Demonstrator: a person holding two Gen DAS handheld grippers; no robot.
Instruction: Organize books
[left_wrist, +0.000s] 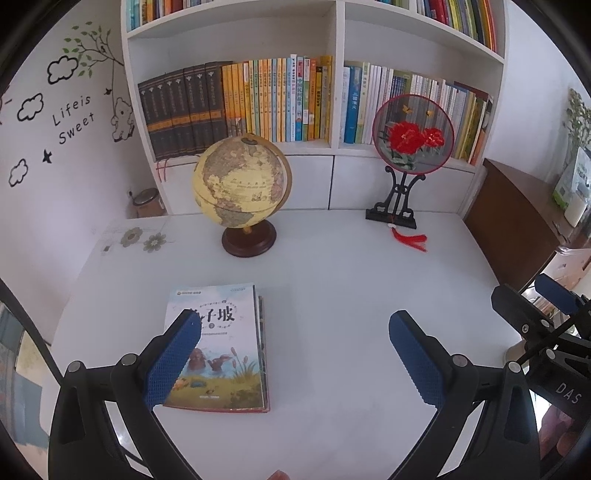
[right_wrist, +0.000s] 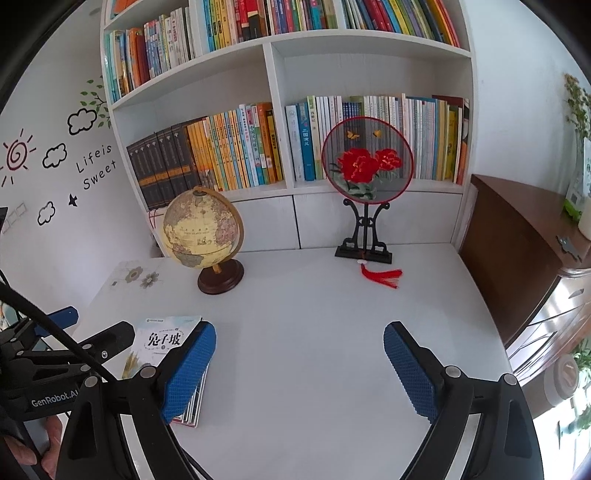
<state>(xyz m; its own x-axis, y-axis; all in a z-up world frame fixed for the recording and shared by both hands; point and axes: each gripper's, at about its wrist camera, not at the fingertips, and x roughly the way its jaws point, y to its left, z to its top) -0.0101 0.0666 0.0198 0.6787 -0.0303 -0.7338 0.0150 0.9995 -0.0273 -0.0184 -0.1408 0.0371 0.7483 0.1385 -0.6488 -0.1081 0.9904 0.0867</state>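
Observation:
A small stack of thin picture books (left_wrist: 221, 350) lies flat on the white desk (left_wrist: 332, 295), top cover pale blue with ducks and reeds. My left gripper (left_wrist: 295, 332) hovers open above the desk; its left finger overlaps the stack's left side in the picture, its right finger stands over bare desk. In the right wrist view the same stack (right_wrist: 162, 343) sits at the lower left, partly hidden by the left finger of my right gripper (right_wrist: 299, 343), which is open with nothing between its fingers. The left gripper's body (right_wrist: 55, 362) shows at that view's left edge.
A globe (left_wrist: 242, 184) on a dark wooden base stands mid-desk at the back. A round embroidered fan (left_wrist: 412, 134) on a black stand with a red tassel stands at the back right. Behind them a white bookshelf (left_wrist: 336, 74) holds rows of upright books. A brown cabinet (left_wrist: 517, 210) flanks the desk's right side.

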